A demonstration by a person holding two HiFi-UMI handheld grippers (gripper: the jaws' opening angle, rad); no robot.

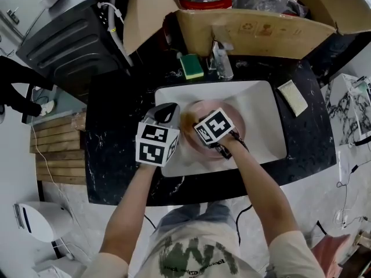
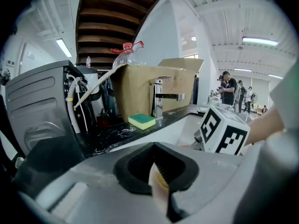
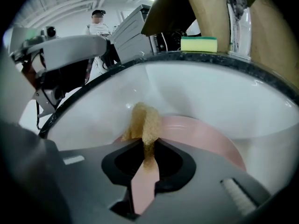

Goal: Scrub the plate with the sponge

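Note:
A pink plate (image 1: 200,150) sits in the white sink (image 1: 264,117). My left gripper (image 1: 174,120) is at the plate's left rim, and its jaws are shut on a thin pale edge (image 2: 156,181) that looks like the plate rim. From the right, my right gripper (image 1: 194,126) is shut on a brown sponge (image 1: 188,120). In the right gripper view the sponge (image 3: 145,120) sticks out past the jaws (image 3: 148,160) and rests against the plate (image 3: 201,134) near the sink wall. The right gripper's marker cube (image 2: 224,132) shows close by in the left gripper view.
A green and yellow sponge (image 1: 191,66) lies on the black counter (image 1: 116,126) behind the sink, next to the tap (image 2: 161,99). A cardboard box (image 1: 255,30) stands at the back and a pale cloth (image 1: 293,97) to the sink's right. A grey machine (image 1: 69,39) sits left.

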